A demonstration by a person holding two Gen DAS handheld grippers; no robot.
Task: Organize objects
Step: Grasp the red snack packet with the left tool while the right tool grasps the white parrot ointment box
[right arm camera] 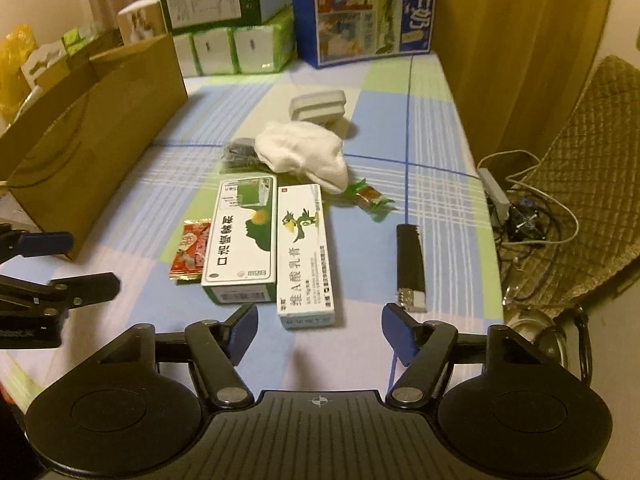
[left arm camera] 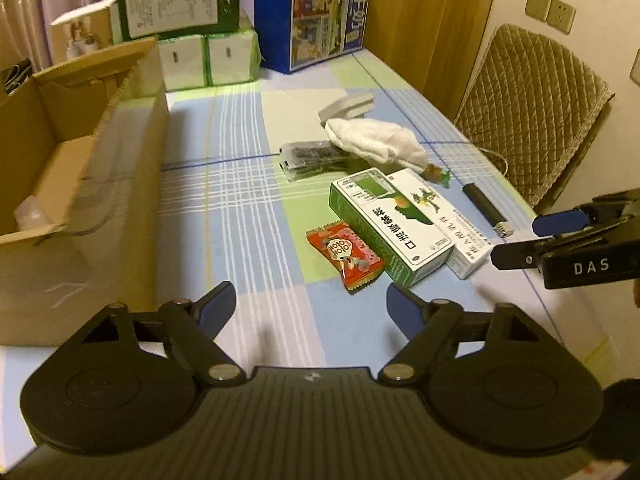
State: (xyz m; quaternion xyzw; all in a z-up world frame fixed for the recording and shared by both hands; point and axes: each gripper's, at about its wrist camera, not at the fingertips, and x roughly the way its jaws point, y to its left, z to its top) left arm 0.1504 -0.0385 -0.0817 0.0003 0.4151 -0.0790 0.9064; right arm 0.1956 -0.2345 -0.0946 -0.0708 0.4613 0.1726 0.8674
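Loose items lie on the checked tablecloth: a red snack packet [left arm camera: 344, 254] [right arm camera: 191, 249], a green-and-white box [left arm camera: 390, 224] [right arm camera: 242, 238], a white cream box [left arm camera: 460, 232] [right arm camera: 305, 254], a black lighter [left arm camera: 486, 208] [right arm camera: 410, 266], a white sock [left arm camera: 376, 138] [right arm camera: 302, 152], a wrapped candy [left arm camera: 436, 173] [right arm camera: 370, 196], a clear packet [left arm camera: 312, 156] [right arm camera: 239, 154] and a grey case [left arm camera: 348, 106] [right arm camera: 318, 106]. My left gripper [left arm camera: 310, 312] [right arm camera: 96, 260] is open and empty, just short of the snack packet. My right gripper [right arm camera: 318, 330] [left arm camera: 514, 242] is open and empty, before the cream box.
An open cardboard box [left arm camera: 124, 152] [right arm camera: 100, 148] stands at the left. Tissue packs [left arm camera: 208, 58], a green box [left arm camera: 176, 0] and a blue milk carton [left arm camera: 316, 12] line the back. A quilted chair [left arm camera: 532, 112], cables [right arm camera: 528, 216] and a curtain lie past the right table edge.
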